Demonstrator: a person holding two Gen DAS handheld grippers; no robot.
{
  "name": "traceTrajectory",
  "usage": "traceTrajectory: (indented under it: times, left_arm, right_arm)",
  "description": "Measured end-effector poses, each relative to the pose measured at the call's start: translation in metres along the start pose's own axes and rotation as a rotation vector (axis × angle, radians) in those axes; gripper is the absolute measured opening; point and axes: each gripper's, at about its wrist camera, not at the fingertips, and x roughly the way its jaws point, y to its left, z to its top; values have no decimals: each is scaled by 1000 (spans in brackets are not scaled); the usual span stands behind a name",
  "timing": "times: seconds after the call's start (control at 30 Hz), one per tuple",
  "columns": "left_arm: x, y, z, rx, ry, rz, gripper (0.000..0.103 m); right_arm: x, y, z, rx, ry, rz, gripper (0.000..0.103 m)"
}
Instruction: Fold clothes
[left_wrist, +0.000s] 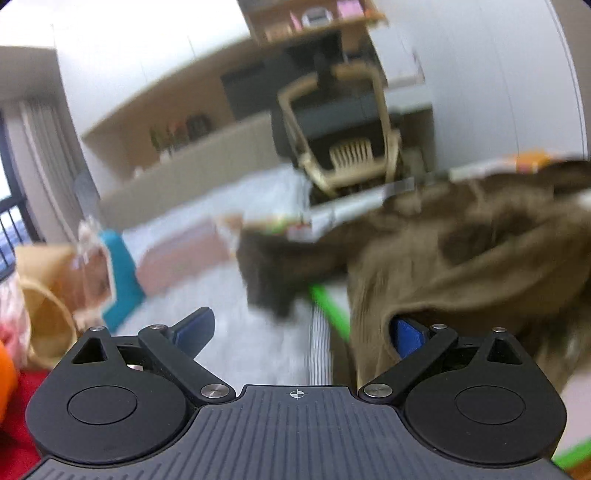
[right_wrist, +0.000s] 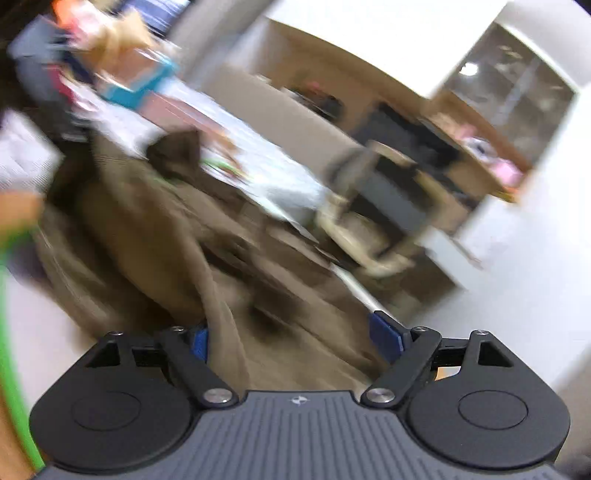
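Observation:
A brown garment (left_wrist: 461, 258) lies crumpled on the right of the left wrist view, blurred by motion, with a darker fold (left_wrist: 269, 280) reaching left. My left gripper (left_wrist: 301, 332) is open, jaws wide apart; the garment's near edge drapes over its right finger (left_wrist: 406, 338), while the left finger (left_wrist: 195, 328) is bare. In the right wrist view the same brown garment (right_wrist: 147, 221) spreads ahead and to the left. My right gripper (right_wrist: 291, 338) is also open, and a strip of the cloth runs down between its fingers, close to the left finger (right_wrist: 199, 341).
A beige chair (left_wrist: 343, 140) stands beyond the work surface, seen also as the chair (right_wrist: 369, 206). A green edge strip (left_wrist: 328, 306) crosses the white surface. A teal box (left_wrist: 118, 273), a wicker basket (left_wrist: 48, 295) and red cloth (left_wrist: 18, 424) sit at the left.

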Motion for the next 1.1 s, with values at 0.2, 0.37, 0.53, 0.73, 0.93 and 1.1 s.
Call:
traceTrajectory:
  times: [0.2, 0.37, 0.53, 0.73, 0.93, 1.1]
  left_arm:
    - [-9, -7, -29, 46, 51, -72, 100]
    - [-21, 2, -11, 161, -26, 21, 101]
    - [-65, 27, 22, 227, -192, 108, 103]
    - [-77, 14, -22, 384, -9, -57, 103]
    - [-75, 27, -51, 285, 134, -303, 103]
    - [-52, 48, 1, -28, 64, -481, 103]
  right_arm:
    - [-11, -15, -67, 21, 176, -72, 84]
    - [-29, -53, -56, -2, 84, -202, 83]
    - [-83, -97, -31, 47, -39, -212, 86]
    - [-96, -76, -80, 9, 139, 18, 87]
    - [-98, -86, -99, 167, 165, 206, 87]
    - [-70, -130, -65, 417, 41, 295, 96]
